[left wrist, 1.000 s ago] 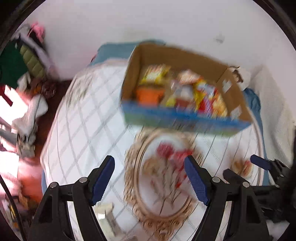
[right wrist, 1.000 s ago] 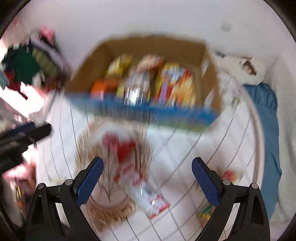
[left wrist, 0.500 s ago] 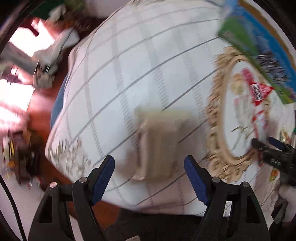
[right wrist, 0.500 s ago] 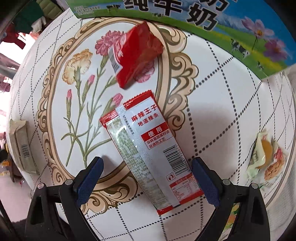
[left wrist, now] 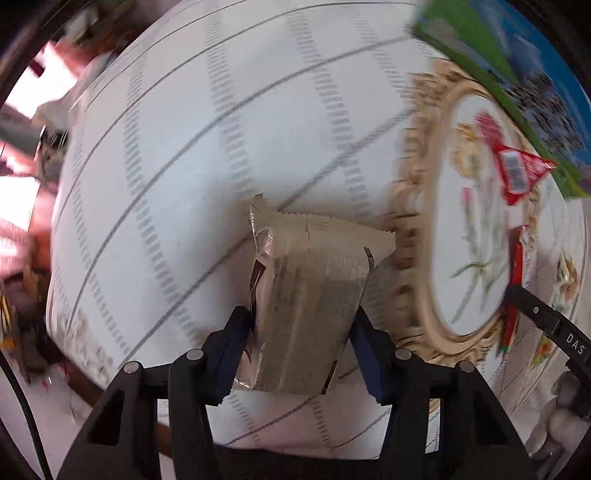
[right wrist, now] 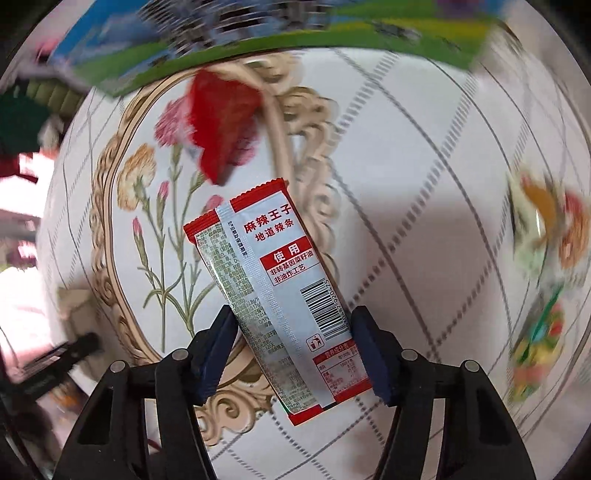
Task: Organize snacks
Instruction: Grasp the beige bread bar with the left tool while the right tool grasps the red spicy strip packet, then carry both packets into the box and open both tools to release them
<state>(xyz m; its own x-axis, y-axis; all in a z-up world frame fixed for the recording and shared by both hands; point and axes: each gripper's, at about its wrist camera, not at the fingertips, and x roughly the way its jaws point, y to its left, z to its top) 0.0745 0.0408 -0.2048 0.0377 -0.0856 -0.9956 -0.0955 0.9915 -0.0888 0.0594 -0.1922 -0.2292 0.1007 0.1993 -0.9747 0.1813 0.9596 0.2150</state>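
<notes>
A: Left side?

B: Beige, crinkled foil snack packet with zigzag-cut end sits between the blue pads of the left gripper. Pads pressed against both its long edges, so pinching it. Far end sticks out ahead of the jaws, over the white grid-patterned tablecloth. Print on it too blurred to read.

A: Right side?

B: Long silver sachet with red ends and red label lies between the blue pads of the right gripper. Both pads touch its edges, jaws pinching it. Sachet runs diagonally, its near end back between the fingers, its far end ahead and left of them.

A: Any text?

B: Red Chinese characters "麻辣王子", "地道辣条", a red block reading "使用", a barcode and a bin icon. Small print unreadable.

A: Surroundings?

B: Ahead of the right jaws, a puffy red snack pouch on the gold-framed flower print of the cloth. Beyond it, the green-and-blue printed cardboard box wall, blurred. Right of the jaws, a few colourful small wrappers, smeared by motion. In the left view the red pouch is far right of the jaws, and the right gripper's black finger marked "DAS" comes in at the edge. Nothing between the jaws but the packets.
</notes>
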